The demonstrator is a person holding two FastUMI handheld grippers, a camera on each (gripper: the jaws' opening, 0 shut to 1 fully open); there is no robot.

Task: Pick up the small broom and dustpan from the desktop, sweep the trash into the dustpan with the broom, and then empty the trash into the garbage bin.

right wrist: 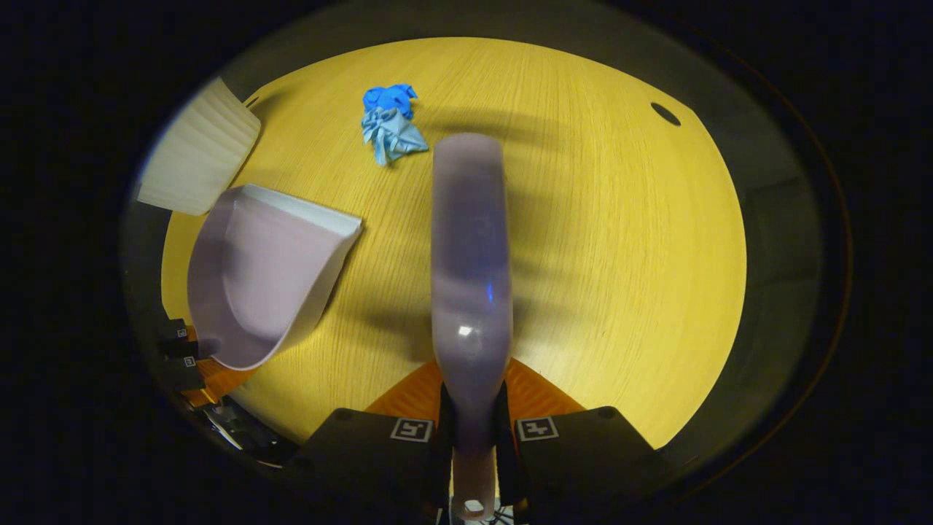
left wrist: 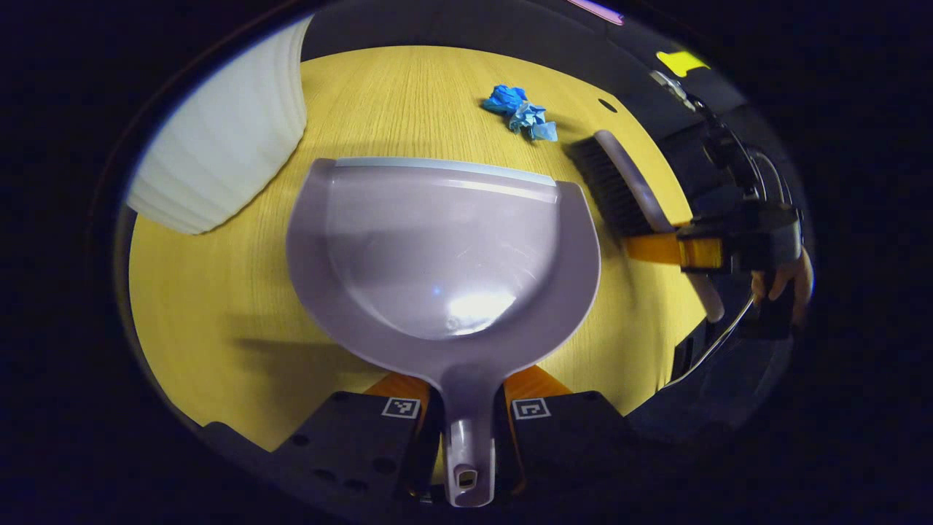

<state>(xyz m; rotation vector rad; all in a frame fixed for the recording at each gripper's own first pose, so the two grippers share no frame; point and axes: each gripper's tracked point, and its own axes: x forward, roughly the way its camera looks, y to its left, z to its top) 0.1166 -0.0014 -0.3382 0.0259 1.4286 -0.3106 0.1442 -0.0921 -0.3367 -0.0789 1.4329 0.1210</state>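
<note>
Dustpan (left wrist: 444, 248) empty, L gripper (left wrist: 470, 423) clamped on handle; R gripper (right wrist: 474, 430) grips broom (right wrist: 470, 255).

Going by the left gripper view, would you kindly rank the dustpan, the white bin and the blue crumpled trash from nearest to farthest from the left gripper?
1. Dustpan: its handle sits between the left gripper fingers, dead ahead.
2. White bin: farther off, ahead to the left.
3. Blue trash: farthest, beyond the dustpan's front lip, slightly right, near the broom.
</note>
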